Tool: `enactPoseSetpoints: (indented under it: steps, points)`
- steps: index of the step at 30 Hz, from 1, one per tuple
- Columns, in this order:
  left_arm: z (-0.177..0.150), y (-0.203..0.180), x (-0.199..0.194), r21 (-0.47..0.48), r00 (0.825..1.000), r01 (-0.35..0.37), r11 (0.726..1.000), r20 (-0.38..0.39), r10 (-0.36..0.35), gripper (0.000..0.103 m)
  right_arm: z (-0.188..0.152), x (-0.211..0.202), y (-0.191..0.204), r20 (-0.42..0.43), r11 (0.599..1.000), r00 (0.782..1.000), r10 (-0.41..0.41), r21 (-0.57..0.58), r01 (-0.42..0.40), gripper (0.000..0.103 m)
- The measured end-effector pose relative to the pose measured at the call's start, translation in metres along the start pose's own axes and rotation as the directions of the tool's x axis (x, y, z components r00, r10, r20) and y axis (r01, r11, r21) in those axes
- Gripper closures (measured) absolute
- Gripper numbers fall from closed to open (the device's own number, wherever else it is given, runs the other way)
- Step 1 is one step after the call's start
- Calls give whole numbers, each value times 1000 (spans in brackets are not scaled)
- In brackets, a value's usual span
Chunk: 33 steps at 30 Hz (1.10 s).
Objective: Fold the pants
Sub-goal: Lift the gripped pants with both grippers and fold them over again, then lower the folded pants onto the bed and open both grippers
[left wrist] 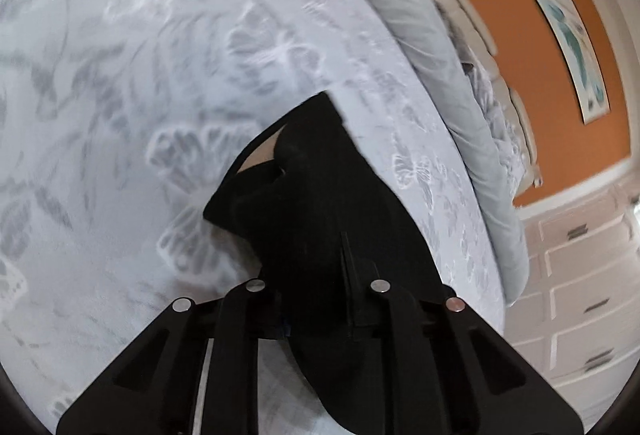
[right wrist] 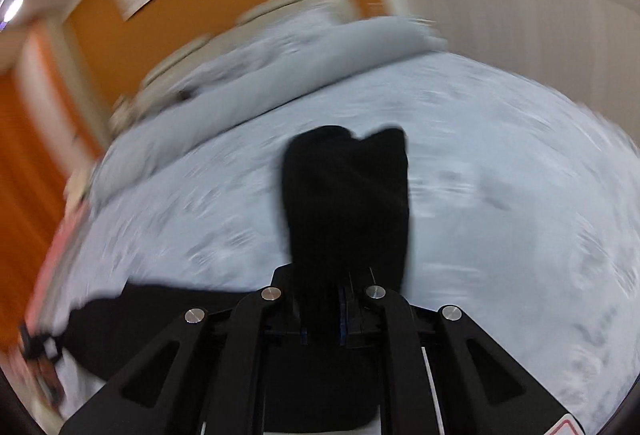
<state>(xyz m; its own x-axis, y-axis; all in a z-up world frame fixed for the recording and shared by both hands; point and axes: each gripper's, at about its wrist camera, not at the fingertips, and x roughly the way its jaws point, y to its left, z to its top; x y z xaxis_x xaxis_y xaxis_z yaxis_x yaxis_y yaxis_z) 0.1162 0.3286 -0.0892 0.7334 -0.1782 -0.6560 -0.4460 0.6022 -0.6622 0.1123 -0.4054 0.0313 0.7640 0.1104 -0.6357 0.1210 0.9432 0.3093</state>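
Left wrist view: the soft black fabric pants (left wrist: 316,203) are draping forward from between the fingers of the left gripper (left wrist: 320,295), clamped on the cloth and tilting above the pale butterfly-patterned bedspread (left wrist: 120,95). The right gripper (right wrist: 324,295), angled down over the bed, is likewise pinching the pants (right wrist: 344,203), which are hanging ahead of it.

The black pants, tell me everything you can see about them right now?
The black pants are plain dark fabric, soft and matte, with no visible pattern. Both grippers are shut on them: the left gripper pinches one bunched section, the right gripper another, so cloth drapes forward from each over the pale butterfly-print bedspread. In the right wrist view the end looks doubled, with two rounded lobes, and more black cloth trails off to the lower left. Both views are blurred, so seams and waistband cannot be made out.
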Motion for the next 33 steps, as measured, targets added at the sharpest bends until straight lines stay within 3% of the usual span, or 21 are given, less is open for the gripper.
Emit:
enactPoseSetpoints:
  steps: [4, 10, 13, 14, 15, 16, 17, 18, 20, 22, 25, 27, 29, 33]
  points:
    - [-2, -10, 0, 32, 1000, -7, 999, 4, 7, 87, -29, 46, 95, -128, 979, 989, 71, -184, -94, 93]
    - [2, 2, 7, -6, 1000, -10, 1000, -26, 9, 87, -82, 101, 174, -283, 928, 956, 82, -329, -177, 93]
    - [2, 7, 9, 8, 999, -21, 1000, -42, 21, 86, -109, 115, 193, -336, 902, 941, 36, -394, -175, 90]
    - [3, 9, 11, 11, 998, -23, 1000, -50, 23, 86, -122, 124, 196, -370, 889, 929, 16, -421, -183, 87]
    - [2, 10, 12, 14, 998, -30, 999, -55, 31, 86, -128, 124, 196, -365, 875, 931, 8, -448, -183, 87]
    - [2, 12, 15, 15, 997, -38, 999, -61, 39, 86, -131, 119, 198, -346, 857, 938, 12, -480, -188, 79]
    - [2, 14, 17, 16, 997, -45, 999, -68, 46, 86, -129, 112, 199, -363, 844, 932, 19, -494, -210, 66]
    - [2, 18, 20, 8, 996, -52, 999, -77, 52, 86, -122, 101, 196, -389, 850, 920, 41, -471, -237, 60]
    - [4, 24, 21, -34, 996, -29, 999, -89, 26, 86, -104, 68, 181, -340, 879, 935, 100, -410, -243, 49]
    - [6, 23, 16, -49, 997, -4, 999, -80, 0, 86, -82, 28, 157, -234, 918, 958, 164, -321, -235, 39]
    - [5, 8, 7, 9, 999, -14, 1000, -37, 15, 86, -74, 4, 124, -158, 954, 963, 217, -175, -243, 35]
    - [1, -3, 3, 38, 999, -36, 999, -9, 36, 86, -81, 17, 127, -214, 943, 957, 197, -224, -245, 36]
    - [-3, -8, 1, 39, 999, -53, 998, 11, 53, 86, -100, 34, 149, -250, 909, 961, 121, -360, -209, 35]
    - [-8, -9, 0, 22, 997, -70, 997, 30, 69, 86, -145, 62, 205, -245, 753, 969, 26, -633, -180, 36]
